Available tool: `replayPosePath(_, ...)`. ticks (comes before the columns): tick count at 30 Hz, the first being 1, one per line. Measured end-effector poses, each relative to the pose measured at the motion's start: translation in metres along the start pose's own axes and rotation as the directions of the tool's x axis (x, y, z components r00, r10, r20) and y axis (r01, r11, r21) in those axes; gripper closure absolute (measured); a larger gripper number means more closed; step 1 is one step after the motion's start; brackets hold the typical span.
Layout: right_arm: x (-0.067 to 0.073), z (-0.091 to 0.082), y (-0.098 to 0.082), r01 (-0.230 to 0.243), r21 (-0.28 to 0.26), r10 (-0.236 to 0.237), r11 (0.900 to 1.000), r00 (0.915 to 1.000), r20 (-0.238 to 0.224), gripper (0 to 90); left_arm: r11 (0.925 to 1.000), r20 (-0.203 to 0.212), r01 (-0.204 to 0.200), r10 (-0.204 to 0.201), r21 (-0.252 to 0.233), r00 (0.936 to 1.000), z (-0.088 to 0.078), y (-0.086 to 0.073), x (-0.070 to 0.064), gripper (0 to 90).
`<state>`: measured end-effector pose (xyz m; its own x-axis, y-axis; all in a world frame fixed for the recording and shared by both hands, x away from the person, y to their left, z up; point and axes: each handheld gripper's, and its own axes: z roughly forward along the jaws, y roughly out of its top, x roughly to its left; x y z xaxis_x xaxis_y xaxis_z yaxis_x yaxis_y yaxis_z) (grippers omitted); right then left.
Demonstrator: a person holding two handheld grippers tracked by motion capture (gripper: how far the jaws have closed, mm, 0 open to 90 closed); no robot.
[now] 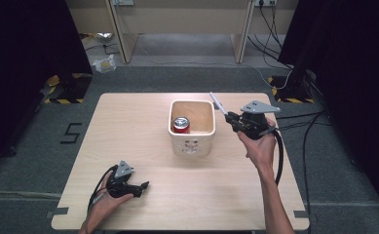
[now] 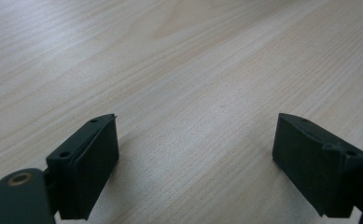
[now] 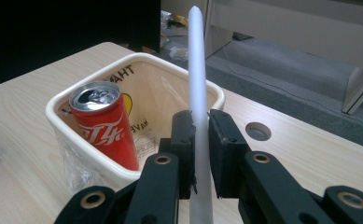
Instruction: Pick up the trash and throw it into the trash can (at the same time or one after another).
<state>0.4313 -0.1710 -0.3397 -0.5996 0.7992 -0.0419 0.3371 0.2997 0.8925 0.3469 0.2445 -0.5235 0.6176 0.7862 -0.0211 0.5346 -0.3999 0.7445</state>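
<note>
A white straw [image 3: 198,84] stands clamped between the jaws of my right gripper [image 3: 198,140], which is shut on it. In the high view that gripper [image 1: 230,116] hovers just right of a cream square bin [image 1: 192,146], and the straw [image 1: 217,103] slants up toward the bin's far right corner. A red soda can [image 1: 180,125] stands upright inside the bin [image 3: 137,63], against its left wall; its opened top [image 3: 95,95] faces up. My left gripper [image 1: 145,185] rests open on the table near the front left, jaws wide apart over bare wood [image 2: 195,135].
The light wooden table [image 1: 128,122] has a round cable hole [image 3: 257,131] past the bin. Black cables [image 1: 294,129] trail off the right side. Dark curtains flank the table, and desk legs and floor litter [image 1: 104,63] lie beyond the far edge.
</note>
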Motion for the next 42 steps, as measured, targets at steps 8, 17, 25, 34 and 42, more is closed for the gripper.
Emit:
replayPosePath(8,0.003,0.012,0.011,0.006,0.000,-0.006,1.000,0.9999,-0.009,80.8,1.0000,0.000,0.000,0.000,0.000,1.0000,0.000,0.000,0.000,13.6)
replayPosePath(17,0.008,0.027,0.025,0.005,0.004,-0.004,1.000,0.9995,-0.032,80.8,1.0000,0.000,0.000,0.000,0.000,1.0000,0.000,0.000,0.000,13.7)
replayPosePath(25,0.017,0.046,0.037,0.009,0.012,-0.009,1.000,0.9979,-0.064,80.8,1.0000,0.000,0.000,0.000,0.000,1.0000,0.000,0.000,0.000,13.7)
replayPosePath(34,0.030,0.069,0.053,0.033,0.024,-0.030,0.999,0.9942,-0.103,80.8,1.0000,0.001,0.000,0.000,0.001,1.0000,0.000,0.000,0.000,13.6)
replayPosePath(42,0.035,0.089,0.066,0.040,0.029,-0.036,0.999,0.9906,-0.132,80.8,1.0000,0.000,0.000,0.000,0.000,1.0000,0.000,0.000,0.000,13.6)
